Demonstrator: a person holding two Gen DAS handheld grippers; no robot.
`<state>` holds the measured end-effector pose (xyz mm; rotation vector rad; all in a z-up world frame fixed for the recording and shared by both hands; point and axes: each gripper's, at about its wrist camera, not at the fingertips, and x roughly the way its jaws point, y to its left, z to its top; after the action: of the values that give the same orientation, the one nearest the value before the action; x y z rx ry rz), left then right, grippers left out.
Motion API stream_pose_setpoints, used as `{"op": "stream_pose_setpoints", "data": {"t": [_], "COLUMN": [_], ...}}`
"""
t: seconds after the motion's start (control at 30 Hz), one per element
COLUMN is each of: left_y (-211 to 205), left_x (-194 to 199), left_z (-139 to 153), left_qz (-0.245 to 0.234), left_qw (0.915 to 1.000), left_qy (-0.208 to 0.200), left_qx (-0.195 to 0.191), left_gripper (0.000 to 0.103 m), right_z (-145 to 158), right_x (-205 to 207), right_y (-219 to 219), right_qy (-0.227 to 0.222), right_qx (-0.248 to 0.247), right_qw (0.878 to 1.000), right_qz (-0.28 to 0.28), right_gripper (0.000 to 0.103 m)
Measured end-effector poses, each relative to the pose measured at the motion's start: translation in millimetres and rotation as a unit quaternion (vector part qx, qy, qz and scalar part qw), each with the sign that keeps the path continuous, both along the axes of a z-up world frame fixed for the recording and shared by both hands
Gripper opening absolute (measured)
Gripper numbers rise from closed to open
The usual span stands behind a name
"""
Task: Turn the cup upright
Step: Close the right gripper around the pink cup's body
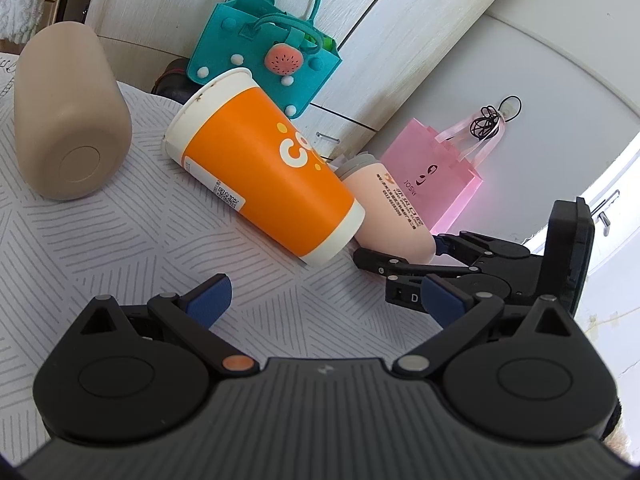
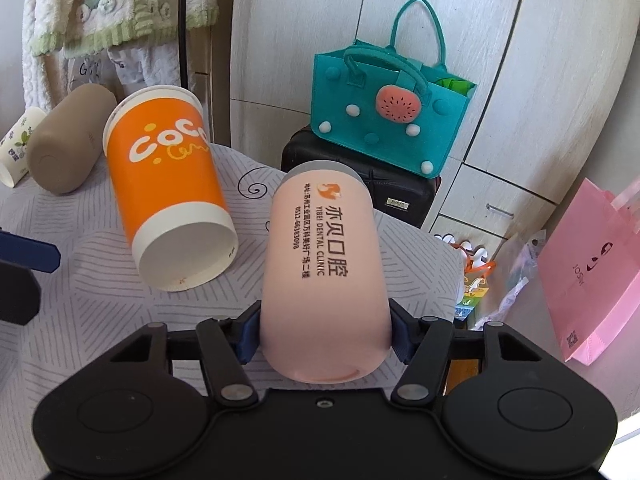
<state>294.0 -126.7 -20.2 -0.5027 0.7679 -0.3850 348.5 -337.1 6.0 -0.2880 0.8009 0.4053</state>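
Note:
A pink cup (image 2: 324,280) with black print and a grey lid lies on its side on the patterned table, base toward me. My right gripper (image 2: 324,334) is shut on its base end, one pad on each side. The same pink cup (image 1: 394,216) and right gripper (image 1: 404,258) show in the left wrist view. An orange and white paper cup (image 1: 264,164) lies on its side beside it, also in the right wrist view (image 2: 168,188). My left gripper (image 1: 328,300) is open and empty, just in front of the orange cup.
A tan bottle (image 1: 68,116) lies on its side at the left, with a small white printed cup (image 2: 16,148) beyond it. A teal felt bag (image 2: 392,112) sits on a black case behind the table. A pink bag (image 2: 596,272) hangs at the right.

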Motion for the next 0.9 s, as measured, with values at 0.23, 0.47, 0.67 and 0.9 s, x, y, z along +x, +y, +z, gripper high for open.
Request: {"op": "stream_pose_setpoints", "data": {"t": [0.23, 0.47, 0.67, 0.9], "left_y": [1, 2, 3, 13], "left_x": [-1, -14, -32, -51], "left_z": [1, 5, 8, 5], "left_qz": [-0.001, -0.008, -0.016, -0.025], "left_qw": [1.0000, 1.0000, 0.9999, 0.9997], "left_qy": [0.005, 0.002, -0.002, 0.002], "left_qx": [0.001, -0.004, -0.002, 0.004], "left_gripper": [0.102, 0.102, 0.102, 0.102], "right_z": [9, 21, 34, 46], "right_x": [-19, -47, -76, -112], "right_y": [-2, 1, 7, 19], "right_qy": [-0.007, -0.013, -0.023, -0.041], "right_qx": [0.014, 0.003, -0.005, -0.018], "right_qw": [1.000, 1.000, 1.000, 0.999], "right_qz": [-0.009, -0.012, -0.009, -0.009], "right_gripper": [0.066, 0.066, 0.066, 0.066]}}
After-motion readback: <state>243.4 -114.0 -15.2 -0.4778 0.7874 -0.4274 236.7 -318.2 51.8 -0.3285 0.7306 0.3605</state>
